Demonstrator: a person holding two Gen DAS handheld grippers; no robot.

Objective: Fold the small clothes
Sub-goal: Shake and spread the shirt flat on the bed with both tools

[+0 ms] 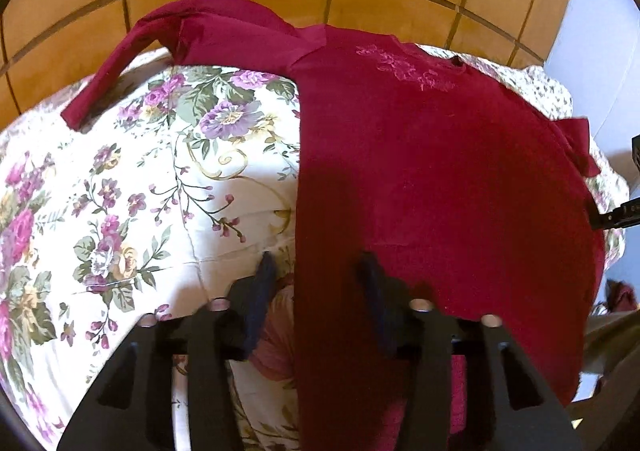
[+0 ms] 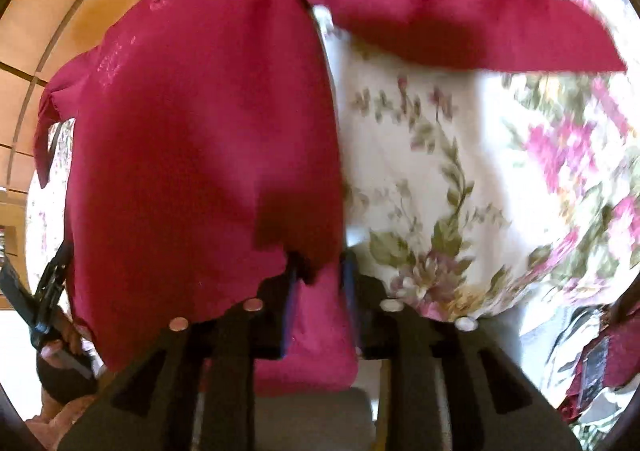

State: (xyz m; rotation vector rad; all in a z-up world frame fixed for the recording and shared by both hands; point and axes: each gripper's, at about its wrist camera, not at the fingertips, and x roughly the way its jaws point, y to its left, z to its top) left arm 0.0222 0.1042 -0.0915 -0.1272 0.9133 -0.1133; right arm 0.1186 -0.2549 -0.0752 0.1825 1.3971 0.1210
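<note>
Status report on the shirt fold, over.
Left gripper open, straddling the shirt's edge. Right gripper shut on the hem, lifting it off the quilt. One sleeve still spread out. Nothing in the way.

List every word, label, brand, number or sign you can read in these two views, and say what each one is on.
None can be read.
Red shirt: the pale chest embroidery is a floral motif, not lettering.
Floral bedspread: flowers and leaves only, no text.
Dark tag on red fabric at the lower right edge of the right wrist view: too blurred to read.
</note>
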